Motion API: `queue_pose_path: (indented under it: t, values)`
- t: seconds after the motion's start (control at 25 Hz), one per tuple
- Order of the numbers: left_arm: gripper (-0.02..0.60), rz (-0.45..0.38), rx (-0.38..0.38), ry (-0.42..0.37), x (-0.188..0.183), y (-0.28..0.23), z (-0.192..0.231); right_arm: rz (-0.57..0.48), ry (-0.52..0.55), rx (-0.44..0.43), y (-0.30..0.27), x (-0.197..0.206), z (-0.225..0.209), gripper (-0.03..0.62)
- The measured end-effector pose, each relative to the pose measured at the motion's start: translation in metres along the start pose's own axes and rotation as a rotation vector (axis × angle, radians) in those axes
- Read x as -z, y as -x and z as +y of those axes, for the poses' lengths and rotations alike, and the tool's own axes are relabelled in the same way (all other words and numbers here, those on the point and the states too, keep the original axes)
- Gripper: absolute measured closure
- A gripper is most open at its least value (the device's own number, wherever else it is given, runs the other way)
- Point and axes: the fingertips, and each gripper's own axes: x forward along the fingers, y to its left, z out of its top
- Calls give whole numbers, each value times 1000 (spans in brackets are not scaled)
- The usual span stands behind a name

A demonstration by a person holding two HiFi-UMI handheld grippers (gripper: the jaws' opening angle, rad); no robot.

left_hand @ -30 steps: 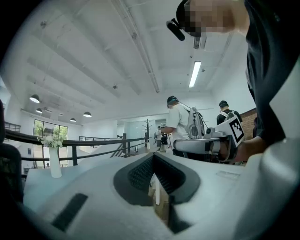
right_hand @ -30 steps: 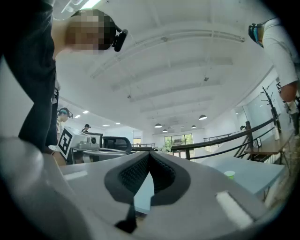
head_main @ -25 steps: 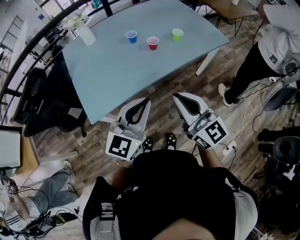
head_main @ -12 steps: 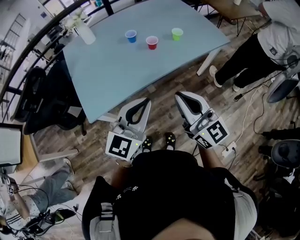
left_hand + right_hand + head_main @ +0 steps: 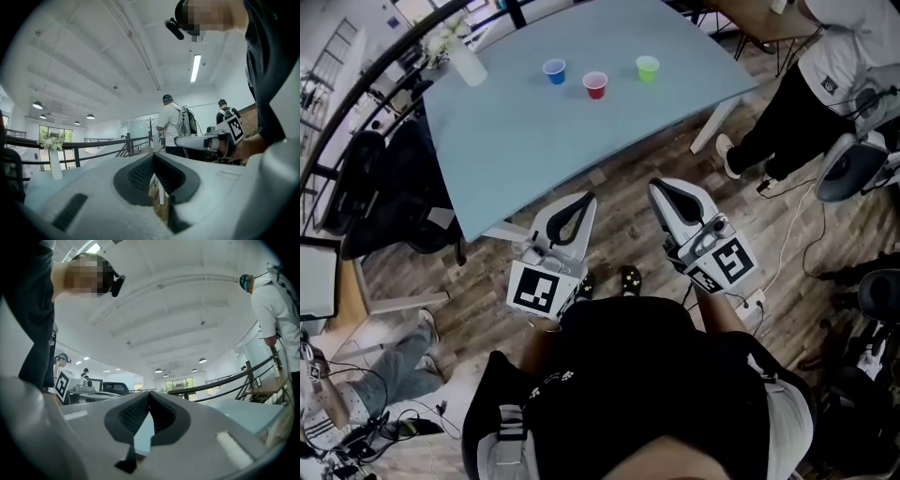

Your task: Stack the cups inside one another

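Three small cups stand apart in a row at the far side of the light blue table (image 5: 534, 141): a blue cup (image 5: 554, 71), a red cup (image 5: 595, 84) and a green cup (image 5: 648, 67). My left gripper (image 5: 588, 198) and right gripper (image 5: 655, 186) are held side by side over the wooden floor, short of the table's near edge and far from the cups. Both are shut with nothing between the jaws. The left gripper (image 5: 153, 155) and right gripper (image 5: 148, 394) point level across the room, and no cup shows in either gripper view.
A white vase with flowers (image 5: 461, 58) stands at the table's far left corner. A dark office chair (image 5: 380, 202) sits left of the table. At the right, a person in a white top (image 5: 848, 52) stands by a chair (image 5: 848, 169), with cables on the floor.
Both grippers have edged forward toward the table's near edge, still shut. The person at the right has stepped further along. The cups have not moved.
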Motion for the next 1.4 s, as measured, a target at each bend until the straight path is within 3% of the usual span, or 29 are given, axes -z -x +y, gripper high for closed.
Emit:
queue_pose_path:
  t: [0.56, 0.96, 1.4]
  values:
    - [589, 36, -78, 10, 10, -17, 4, 9, -15, -4, -2, 10, -42, 591]
    - [589, 22, -87, -8, 16, -34, 40, 13, -3, 50, -38, 38, -77, 591]
    - [589, 16, -92, -8, 21, -67, 109, 71, 9, 125, -104, 85, -128, 591]
